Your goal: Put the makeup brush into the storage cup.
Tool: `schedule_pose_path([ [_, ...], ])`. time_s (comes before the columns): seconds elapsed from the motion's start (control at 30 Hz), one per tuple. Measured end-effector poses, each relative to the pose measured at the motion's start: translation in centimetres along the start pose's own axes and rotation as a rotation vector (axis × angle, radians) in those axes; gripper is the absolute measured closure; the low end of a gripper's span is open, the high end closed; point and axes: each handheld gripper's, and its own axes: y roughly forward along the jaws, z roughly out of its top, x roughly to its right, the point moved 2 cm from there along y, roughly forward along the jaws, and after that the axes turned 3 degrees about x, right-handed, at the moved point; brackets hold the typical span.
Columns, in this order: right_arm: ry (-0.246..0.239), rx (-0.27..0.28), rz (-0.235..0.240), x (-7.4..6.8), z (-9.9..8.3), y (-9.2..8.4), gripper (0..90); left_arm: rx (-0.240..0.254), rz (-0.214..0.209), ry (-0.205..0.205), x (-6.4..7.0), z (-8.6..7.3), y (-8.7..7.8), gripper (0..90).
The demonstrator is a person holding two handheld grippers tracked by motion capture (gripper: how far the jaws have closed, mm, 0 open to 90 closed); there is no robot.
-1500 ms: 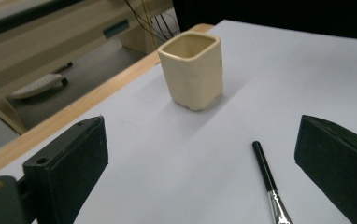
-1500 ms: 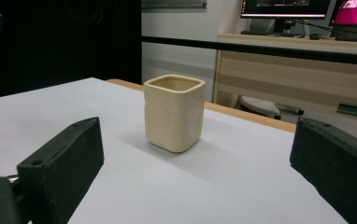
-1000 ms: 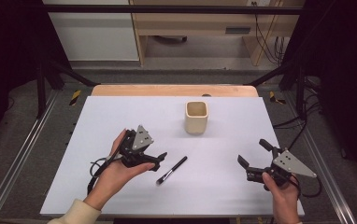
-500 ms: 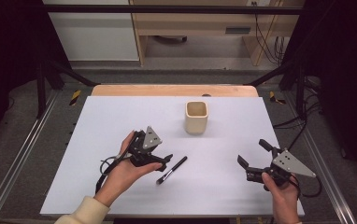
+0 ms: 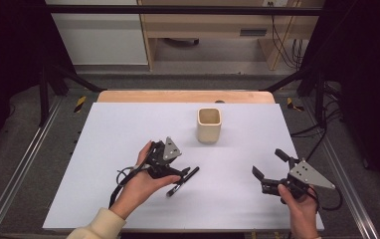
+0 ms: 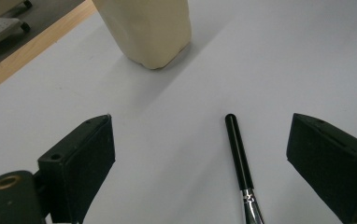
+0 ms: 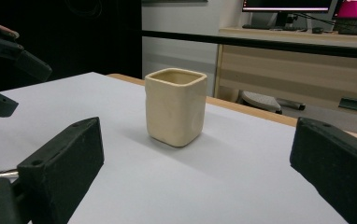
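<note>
My left gripper (image 5: 182,173) is spread wide over the black brush (image 6: 239,158), which lies on the table (image 5: 113,129) between the jaws, untouched. My right gripper (image 5: 269,171) gapes wide, empty. Beyond stands the cream cup (image 5: 209,125).

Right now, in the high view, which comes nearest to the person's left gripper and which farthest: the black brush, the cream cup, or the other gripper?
From the left gripper:
1. Black brush, lying on the table right at its open jaws.
2. Cream cup, standing farther back, toward the table's far edge.
3. Right gripper, off at the table's right side.
</note>
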Motion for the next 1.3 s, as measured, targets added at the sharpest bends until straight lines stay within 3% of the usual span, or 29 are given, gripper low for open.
schedule_pose_path([
  [0.3, 0.005, -0.009, 0.001, 0.0, -0.1, 0.1, 3.3, -0.012, -0.025, -0.029, 0.6, 0.1, 1.0, 8.4],
  [0.57, 0.005, -0.006, 0.001, 0.0, -0.1, 0.0, 3.3, -0.027, -0.018, -0.038, 1.0, 0.1, 1.8, 8.9],
  [1.3, 0.004, -0.015, 0.006, 0.0, -0.1, 0.1, 3.4, -0.108, -0.039, -0.021, 2.0, -0.6, 3.4, 9.8],
])
